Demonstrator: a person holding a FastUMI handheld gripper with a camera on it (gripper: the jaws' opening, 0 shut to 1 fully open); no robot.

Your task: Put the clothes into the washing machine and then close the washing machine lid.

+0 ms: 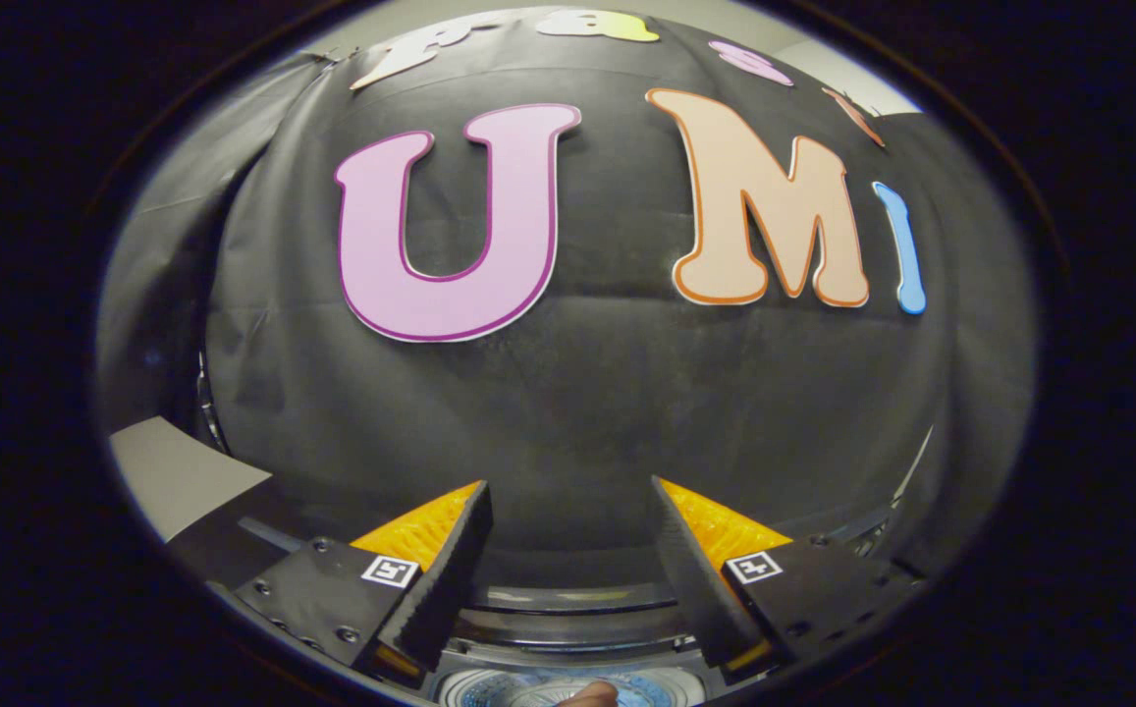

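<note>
The claw [568,560] is standing wide open, its two fingers [450,579] spread well apart with nothing held between them — only the black cloth wall [568,393] of the booth is showing through the gap. Each finger is carrying a small square black-and-white marker tag [389,571] near its base; the pattern is a code, not readable writing, and no brand name is showing that can be made out.

Below and between the fingers, the top of the washing machine [568,614] is lying close under the claw: a curved dark rim, and lower still a round opening with a pale, bluish drum [528,690] partly showing. At the very bottom, just over the drum, a small rounded piece of something tan [592,694] is peeking in — too little of it is visible to say what it is.

Off to the left of the fingers, a flat grey panel [180,476] is angling up beside the cloth; whether this is the machine's lid cannot be told
</note>
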